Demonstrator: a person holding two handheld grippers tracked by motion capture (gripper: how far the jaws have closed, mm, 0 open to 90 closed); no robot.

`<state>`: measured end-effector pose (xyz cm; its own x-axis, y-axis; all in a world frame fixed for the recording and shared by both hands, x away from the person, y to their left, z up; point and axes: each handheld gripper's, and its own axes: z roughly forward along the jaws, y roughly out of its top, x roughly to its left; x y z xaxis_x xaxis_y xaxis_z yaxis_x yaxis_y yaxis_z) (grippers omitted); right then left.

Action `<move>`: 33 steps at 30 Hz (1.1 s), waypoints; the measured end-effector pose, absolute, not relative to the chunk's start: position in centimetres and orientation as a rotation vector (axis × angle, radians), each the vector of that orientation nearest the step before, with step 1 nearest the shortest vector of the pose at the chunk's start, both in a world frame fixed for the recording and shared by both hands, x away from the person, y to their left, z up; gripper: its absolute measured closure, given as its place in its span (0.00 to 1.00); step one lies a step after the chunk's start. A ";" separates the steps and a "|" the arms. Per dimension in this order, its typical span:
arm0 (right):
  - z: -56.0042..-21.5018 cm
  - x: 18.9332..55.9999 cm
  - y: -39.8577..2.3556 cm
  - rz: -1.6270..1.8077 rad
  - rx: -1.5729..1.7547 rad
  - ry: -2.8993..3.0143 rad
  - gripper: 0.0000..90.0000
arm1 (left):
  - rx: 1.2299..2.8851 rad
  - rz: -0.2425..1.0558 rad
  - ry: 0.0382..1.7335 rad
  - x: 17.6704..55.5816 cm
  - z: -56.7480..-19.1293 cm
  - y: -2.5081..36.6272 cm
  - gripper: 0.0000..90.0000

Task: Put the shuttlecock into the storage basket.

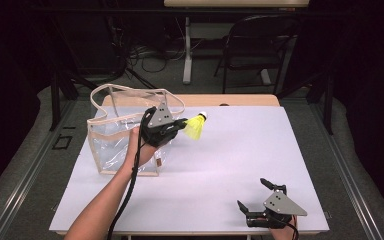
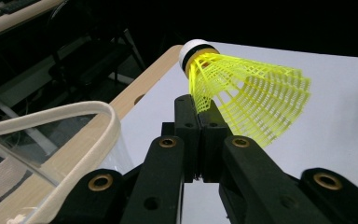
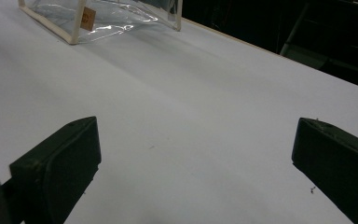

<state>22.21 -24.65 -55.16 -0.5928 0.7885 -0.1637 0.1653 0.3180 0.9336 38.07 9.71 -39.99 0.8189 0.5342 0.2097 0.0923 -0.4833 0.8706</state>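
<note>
High view: left gripper (image 1: 181, 123) fingers pinch a yellow shuttlecock (image 1: 196, 126) beside the clear bag (image 1: 111, 141); right gripper (image 1: 252, 194) fingers spread.

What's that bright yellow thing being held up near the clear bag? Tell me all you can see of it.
It is a shuttlecock with a flared yellow skirt of open plastic-looking mesh, a white rounded cap and an orange band beneath it. The left gripper pinches the skirt's edge between its closed black jaws, holding it above the white table, cap pointing away and upward. It sits just right of the clear bag, touching only the jaws.
</note>
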 end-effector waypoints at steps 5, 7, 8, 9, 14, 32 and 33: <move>-55.2 22.2 -24.6 1.284 0.839 1.966 0.01 | 2.024 0.579 0.471 38.1 -39.8 10.1 0.99; -55.2 22.2 -24.6 1.283 0.838 1.965 0.01 | 2.012 0.586 0.479 38.1 -39.6 10.4 0.99; -55.2 22.2 -24.6 1.282 0.838 1.965 0.01 | 2.013 0.590 0.479 38.1 -39.4 10.6 0.99; -55.2 22.2 -24.6 1.282 0.838 1.965 0.01 | 2.013 0.590 0.479 38.1 -39.4 10.6 0.99; -55.2 22.2 -24.6 1.283 0.839 1.965 0.01 | 1.996 0.609 0.492 38.1 -38.9 11.3 0.99; -55.2 22.2 -24.6 1.279 0.842 1.968 0.01 | 1.968 0.646 0.533 38.2 -38.2 13.2 0.99; -55.2 22.2 -24.6 1.278 0.841 1.969 0.01 | 1.968 0.646 0.533 38.2 -38.2 13.2 0.99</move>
